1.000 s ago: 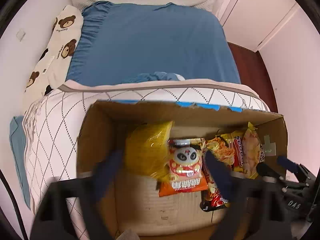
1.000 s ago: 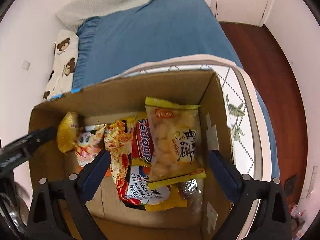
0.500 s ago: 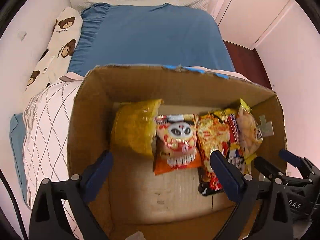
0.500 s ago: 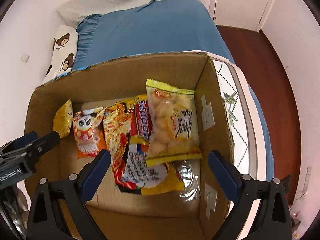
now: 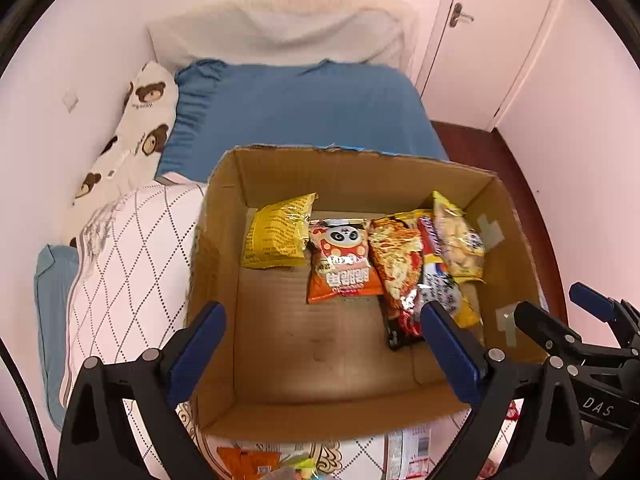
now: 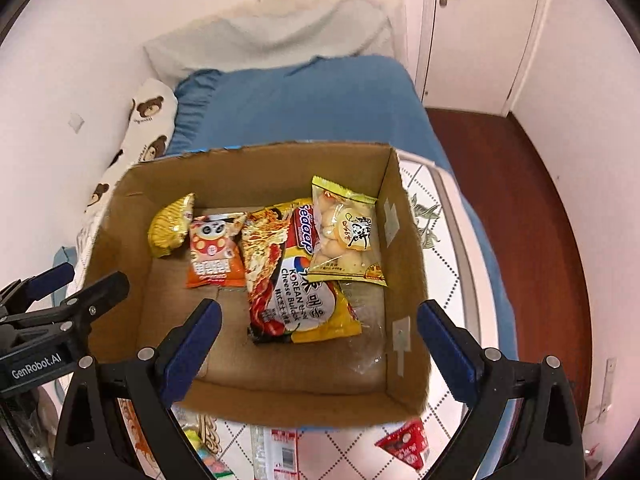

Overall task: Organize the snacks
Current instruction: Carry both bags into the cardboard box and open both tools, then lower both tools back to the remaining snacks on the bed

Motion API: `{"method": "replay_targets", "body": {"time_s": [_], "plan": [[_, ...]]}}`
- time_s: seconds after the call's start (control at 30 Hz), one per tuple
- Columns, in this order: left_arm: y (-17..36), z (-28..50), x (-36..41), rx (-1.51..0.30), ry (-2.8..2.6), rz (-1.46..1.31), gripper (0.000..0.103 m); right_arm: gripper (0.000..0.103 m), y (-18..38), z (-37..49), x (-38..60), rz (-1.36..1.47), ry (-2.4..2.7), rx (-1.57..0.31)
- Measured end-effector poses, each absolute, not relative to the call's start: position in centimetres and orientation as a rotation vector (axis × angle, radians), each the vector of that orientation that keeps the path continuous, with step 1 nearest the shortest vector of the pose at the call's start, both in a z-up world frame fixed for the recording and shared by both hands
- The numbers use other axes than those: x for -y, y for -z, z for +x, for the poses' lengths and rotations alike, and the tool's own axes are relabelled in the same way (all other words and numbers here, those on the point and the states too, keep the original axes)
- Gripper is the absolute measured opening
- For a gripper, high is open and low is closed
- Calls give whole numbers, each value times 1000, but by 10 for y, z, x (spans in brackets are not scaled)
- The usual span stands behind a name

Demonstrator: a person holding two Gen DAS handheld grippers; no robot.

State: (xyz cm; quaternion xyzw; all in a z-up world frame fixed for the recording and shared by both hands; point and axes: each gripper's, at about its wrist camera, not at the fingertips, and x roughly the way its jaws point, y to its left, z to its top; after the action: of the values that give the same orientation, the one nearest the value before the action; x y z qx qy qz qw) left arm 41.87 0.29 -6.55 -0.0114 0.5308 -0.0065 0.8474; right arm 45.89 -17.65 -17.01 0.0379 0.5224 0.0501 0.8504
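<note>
Blue bedsheet [image 5: 296,108] fills 12 o'clock, whitish pillow [image 5: 280,36] against the wall behind it. Bear-print cushion [image 5: 132,132] at 10 o'clock along the left wall. White diamond-pattern quilt [image 5: 128,264] at 9 o'clock. White door [image 5: 492,40] with lever handle at 1 o'clock; dark wood floor [image 6: 516,200] at 3 o'clock.

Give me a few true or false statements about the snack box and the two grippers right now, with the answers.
1. The cardboard box sits on the bed. True.
2. The left gripper holds the panda packet. False: its jaws are open and empty.
3. The yellow packet lies left of the panda packet. True.
4. The box is completely full. False: the near part of its floor is bare.
5. The right gripper is open. True.
6. The door stands wide open. False: it looks closed.
</note>
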Motion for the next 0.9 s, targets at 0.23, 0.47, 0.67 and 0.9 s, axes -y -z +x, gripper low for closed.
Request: {"method": "replay_targets", "body": {"time_s": [0.23, 0.47, 0.67, 0.9], "plan": [[36, 378, 0, -1064, 58, -59, 99, 100, 135, 412, 181, 120, -139, -1032], [5, 339, -1, -1000, 76, -59, 99, 100, 111, 373, 187, 192, -187, -992], [34, 287, 3, -1035, 66, 91, 99, 94, 148, 331, 191, 225, -228, -1078], [160, 223, 29, -1358, 241, 314, 99, 66, 232, 284, 217, 323, -184, -1266]]}}
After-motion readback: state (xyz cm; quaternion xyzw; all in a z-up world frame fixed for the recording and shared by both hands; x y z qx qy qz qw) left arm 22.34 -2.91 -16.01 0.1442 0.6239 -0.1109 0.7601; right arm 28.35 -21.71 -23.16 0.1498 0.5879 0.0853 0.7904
